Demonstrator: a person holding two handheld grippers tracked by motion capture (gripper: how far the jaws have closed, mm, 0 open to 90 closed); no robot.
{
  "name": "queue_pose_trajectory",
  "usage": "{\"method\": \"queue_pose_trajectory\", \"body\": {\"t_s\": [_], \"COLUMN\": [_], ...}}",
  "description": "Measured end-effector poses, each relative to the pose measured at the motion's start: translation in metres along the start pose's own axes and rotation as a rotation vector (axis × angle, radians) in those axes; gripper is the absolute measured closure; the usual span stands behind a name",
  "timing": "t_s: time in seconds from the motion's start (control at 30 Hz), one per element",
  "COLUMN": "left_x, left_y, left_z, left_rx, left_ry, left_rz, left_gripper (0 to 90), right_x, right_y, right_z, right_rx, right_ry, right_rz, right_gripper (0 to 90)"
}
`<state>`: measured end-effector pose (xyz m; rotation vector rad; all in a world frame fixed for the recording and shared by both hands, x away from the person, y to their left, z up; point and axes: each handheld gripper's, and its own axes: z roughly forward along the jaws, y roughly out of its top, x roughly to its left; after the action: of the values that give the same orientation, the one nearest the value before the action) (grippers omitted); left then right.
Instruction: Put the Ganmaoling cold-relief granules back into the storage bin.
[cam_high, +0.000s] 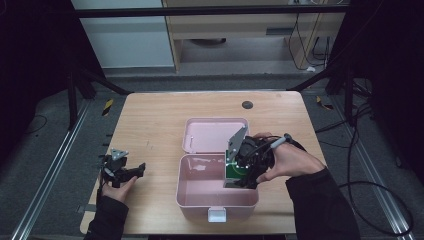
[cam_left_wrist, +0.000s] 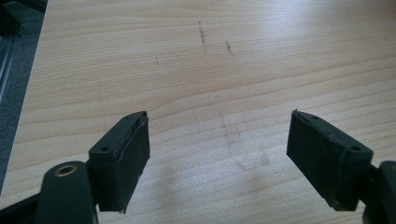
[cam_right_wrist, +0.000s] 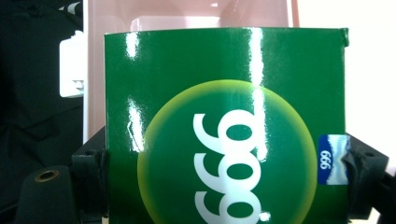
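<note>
Item: green carton (cam_right_wrist: 224, 126), clamped between the jaws of our right gripper (cam_high: 245, 167), held over the right side of the open pink box (cam_high: 200, 192). Left gripper (cam_left_wrist: 219, 154) spread wide, empty, at left. Step, we judge: placing. Next: lower carton inside, release.

- My right gripper (cam_high: 239, 176) hides most of the green box (cam_high: 232, 172) in the high view.
- In my right gripper view, the green box (cam_right_wrist: 224, 126) runs off the bottom edge, cutting its white numerals.
</note>
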<state>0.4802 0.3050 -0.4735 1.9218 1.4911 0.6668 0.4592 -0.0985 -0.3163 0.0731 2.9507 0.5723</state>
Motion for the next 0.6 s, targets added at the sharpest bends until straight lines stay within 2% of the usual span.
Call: {"method": "queue_pose_trajectory", "body": {"t_s": [0.1, 0.37, 0.47, 0.6], "left_x": [0.0, 0.0, 0.0, 0.0], "left_y": [0.0, 0.0, 0.0, 0.0], "left_z": [0.0, -0.001, -0.001, 0.0], "left_rx": [-0.001, -0.002, -0.003, -0.001], "left_ry": [0.001, 0.0, 0.0, 0.001], "left_rz": [0.0, 0.0, 0.0, 0.002], "left_gripper": [20.5, 20.5, 20.5, 20.5], "right_x": [0.001, 0.002, 0.001, 0.002], "right_y": [0.001, 0.003, -0.001, -0.003], "right_z": [0.006, 0.017, 0.023, 0.027], "right_rx": [0.029, 0.053, 0.035, 0.051], "right_ry": [-0.005, 0.007, 0.027, 0.023], "right_rz": [-0.012, -0.029, -0.01, -0.014], "right_gripper": [15.8, 15.8, 15.8, 15.7]}}
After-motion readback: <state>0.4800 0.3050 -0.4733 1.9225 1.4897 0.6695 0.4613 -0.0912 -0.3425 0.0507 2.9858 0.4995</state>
